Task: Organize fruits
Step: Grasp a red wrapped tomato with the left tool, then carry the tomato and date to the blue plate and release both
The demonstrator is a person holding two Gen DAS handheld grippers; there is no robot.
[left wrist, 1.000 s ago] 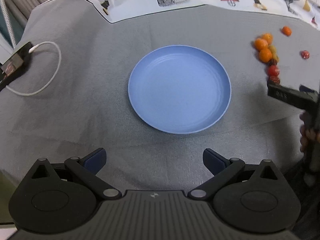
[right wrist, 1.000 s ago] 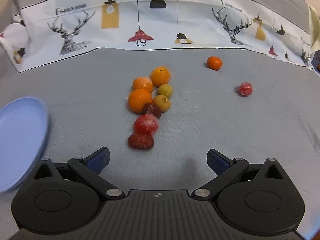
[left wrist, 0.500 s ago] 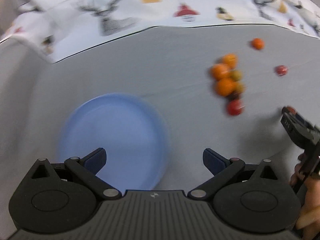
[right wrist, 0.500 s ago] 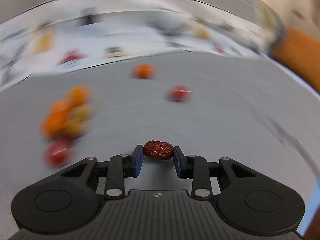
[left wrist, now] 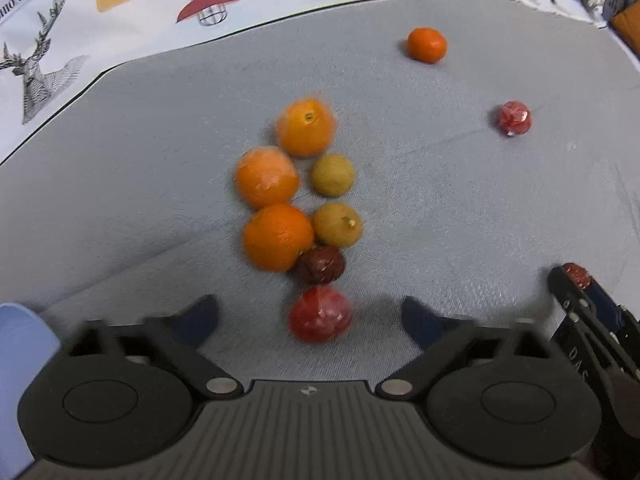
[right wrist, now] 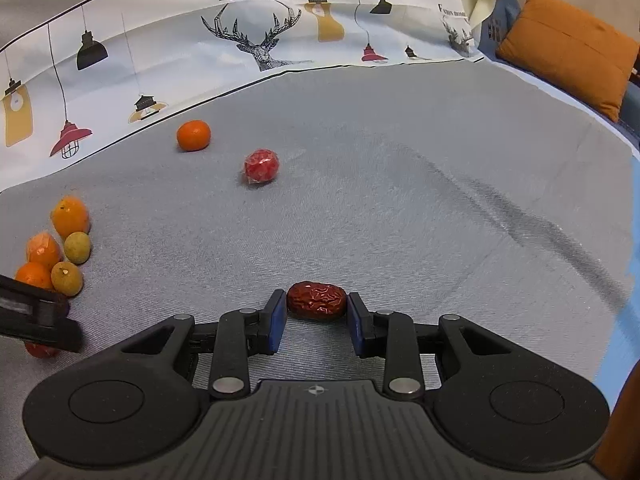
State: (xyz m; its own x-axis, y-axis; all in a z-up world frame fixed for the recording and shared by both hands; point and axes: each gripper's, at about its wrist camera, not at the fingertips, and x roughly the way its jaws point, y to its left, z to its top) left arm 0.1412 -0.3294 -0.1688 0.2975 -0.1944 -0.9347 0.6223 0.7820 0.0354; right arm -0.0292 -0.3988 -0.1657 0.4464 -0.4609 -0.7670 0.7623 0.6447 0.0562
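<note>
My right gripper (right wrist: 317,316) is shut on a wrinkled red date (right wrist: 316,301), held just above the grey cloth; it also shows in the left wrist view (left wrist: 576,276). My left gripper (left wrist: 310,316) is open, with a wrapped red fruit (left wrist: 320,314) lying between its fingertips. Beyond it lies a cluster: three oranges (left wrist: 278,236), two yellow-green longans (left wrist: 337,224) and a dark red date (left wrist: 321,264). A lone small orange (left wrist: 427,45) and a wrapped red fruit (left wrist: 514,117) lie farther right. The blue plate's (left wrist: 20,360) edge shows at the lower left.
A printed cloth with deer and lamps (right wrist: 256,40) covers the back of the surface. An orange cushion (right wrist: 568,52) sits at the far right. The left gripper's body (right wrist: 32,316) shows at the left edge of the right wrist view.
My right gripper closed on the red date and swung right with it. My left gripper moved from over the blue plate rightward to the fruit cluster.
</note>
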